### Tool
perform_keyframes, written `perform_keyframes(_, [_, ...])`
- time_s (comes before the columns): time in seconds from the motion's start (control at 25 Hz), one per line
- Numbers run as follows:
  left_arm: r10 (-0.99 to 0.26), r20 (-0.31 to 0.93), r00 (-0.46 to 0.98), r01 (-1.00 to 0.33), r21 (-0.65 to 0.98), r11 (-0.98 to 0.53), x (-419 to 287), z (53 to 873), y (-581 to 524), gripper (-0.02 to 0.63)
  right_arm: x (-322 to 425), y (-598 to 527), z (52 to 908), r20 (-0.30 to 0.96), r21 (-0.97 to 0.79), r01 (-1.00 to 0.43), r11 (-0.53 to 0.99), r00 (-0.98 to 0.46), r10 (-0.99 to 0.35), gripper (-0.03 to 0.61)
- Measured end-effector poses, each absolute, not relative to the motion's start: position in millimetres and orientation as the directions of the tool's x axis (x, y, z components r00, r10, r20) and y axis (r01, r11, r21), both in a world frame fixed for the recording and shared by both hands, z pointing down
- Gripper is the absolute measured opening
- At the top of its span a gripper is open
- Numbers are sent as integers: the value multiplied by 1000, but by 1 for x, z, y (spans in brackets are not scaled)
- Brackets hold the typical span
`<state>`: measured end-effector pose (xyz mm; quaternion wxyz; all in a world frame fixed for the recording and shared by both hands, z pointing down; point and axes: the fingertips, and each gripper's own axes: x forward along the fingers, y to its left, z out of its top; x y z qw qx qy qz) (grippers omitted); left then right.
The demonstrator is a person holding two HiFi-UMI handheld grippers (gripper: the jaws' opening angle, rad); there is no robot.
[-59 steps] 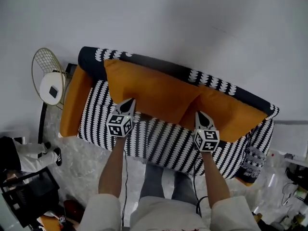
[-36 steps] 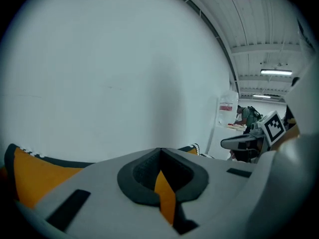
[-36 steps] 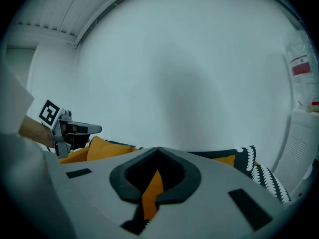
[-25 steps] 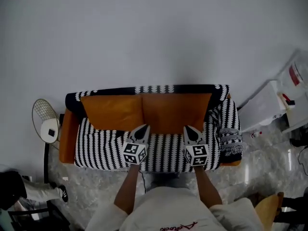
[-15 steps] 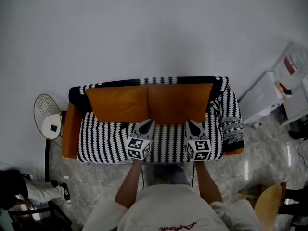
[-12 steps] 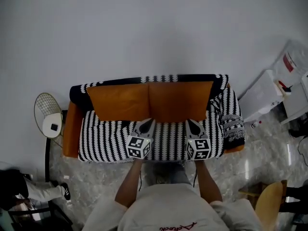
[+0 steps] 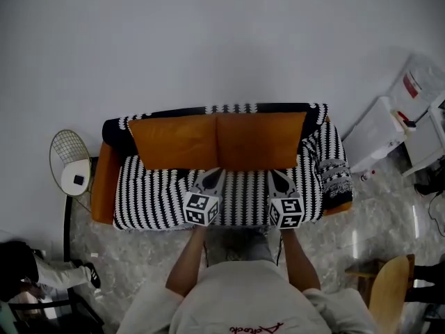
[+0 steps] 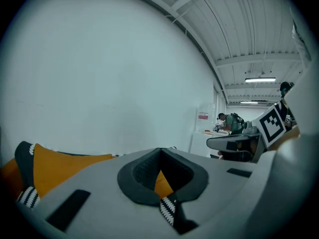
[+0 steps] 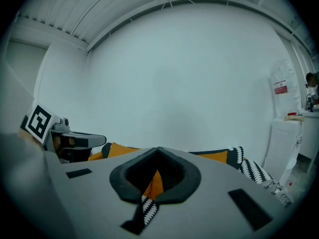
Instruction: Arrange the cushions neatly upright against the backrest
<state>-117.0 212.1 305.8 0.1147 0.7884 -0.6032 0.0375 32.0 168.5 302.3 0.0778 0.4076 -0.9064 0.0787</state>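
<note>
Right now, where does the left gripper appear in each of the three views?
Head view: left gripper, lower centre, left of the pair.
Left gripper view: left gripper fills the bottom, jaws together.
Right gripper view: left gripper at the left edge, seen from the side.
Shared landmark: the orange cushions ahead.

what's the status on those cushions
Shut and empty: left gripper, right gripper, over seat. Two orange cushions upright, side by side against backrest. Nothing blocking.
</note>
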Motion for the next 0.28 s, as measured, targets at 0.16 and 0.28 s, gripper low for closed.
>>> perform_keyframes(0.16, [-943, 194, 272, -959, 137, -249, -115, 304, 220, 29, 34, 176, 299, 201, -76, -754, 652, -652, -731, 26])
perform_keyframes(0.28, [-942, 188, 277, -958, 135, -254, -112, 302, 225, 29, 37, 181, 296, 196, -73, -757, 650, -650, -735, 27])
